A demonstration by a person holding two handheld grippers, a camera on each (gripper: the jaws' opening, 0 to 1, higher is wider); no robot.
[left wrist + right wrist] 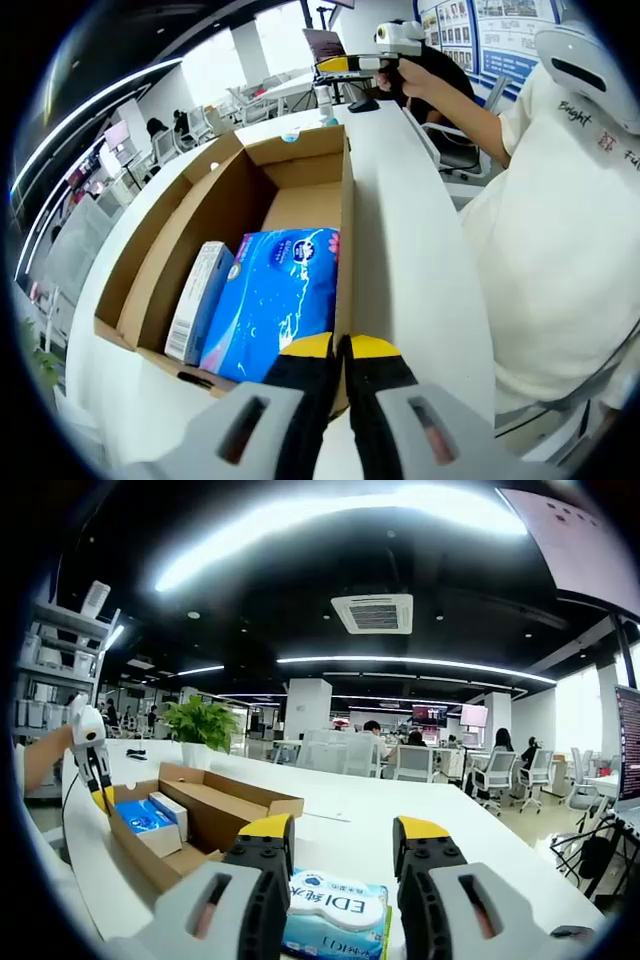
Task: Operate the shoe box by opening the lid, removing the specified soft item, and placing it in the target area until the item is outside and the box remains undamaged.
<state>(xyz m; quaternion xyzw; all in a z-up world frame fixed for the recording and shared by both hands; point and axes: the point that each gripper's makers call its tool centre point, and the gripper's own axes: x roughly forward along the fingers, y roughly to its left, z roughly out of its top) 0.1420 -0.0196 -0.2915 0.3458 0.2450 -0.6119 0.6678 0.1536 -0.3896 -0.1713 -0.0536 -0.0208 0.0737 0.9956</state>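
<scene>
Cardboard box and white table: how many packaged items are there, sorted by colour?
Blue soft tissue pack in the open brown cardboard box: 1
White carton beside it in the box: 1
Pale green-and-blue tissue pack on the white table: 1
Total: 3

we see a brown cardboard box (240, 190) on a white table (420, 270), holding a bright blue tissue pack (275, 300) with white swirls beside a white carton (198, 300). our grippers are grey with black jaws tipped yellow, and a pale blue-and-white pack (335, 915) carries blue letters.
</scene>
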